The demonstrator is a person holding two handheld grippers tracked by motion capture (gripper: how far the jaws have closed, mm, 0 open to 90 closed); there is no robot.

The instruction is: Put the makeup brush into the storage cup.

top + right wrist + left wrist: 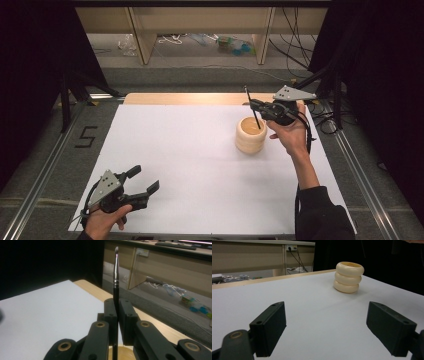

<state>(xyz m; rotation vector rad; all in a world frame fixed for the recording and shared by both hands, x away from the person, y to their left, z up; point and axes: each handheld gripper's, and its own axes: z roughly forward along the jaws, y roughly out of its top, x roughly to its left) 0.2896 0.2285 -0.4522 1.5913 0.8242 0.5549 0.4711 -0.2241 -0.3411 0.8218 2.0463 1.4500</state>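
Observation:
A cream ribbed holder (251, 134) stands on the white table sheet (190, 160), right of centre; in the left gripper view the holder (349, 277) is ahead to the right. My right gripper (256, 106) is shut on a thin black brush (252, 111), whose lower end dips into the holder's mouth. In the right gripper view the brush (116, 277) rises upright between the jaws, bristle tip up, with the holder's rim (125, 351) just below. My left gripper (145, 181) rests at the table's near left corner, open and empty (325, 327).
A wooden table edge (185, 98) runs along the far side. Metal rails (45, 170) flank the table. Beyond are desk legs (142, 40), cables and small clutter on the floor (232, 45). Dark curtains stand at both sides.

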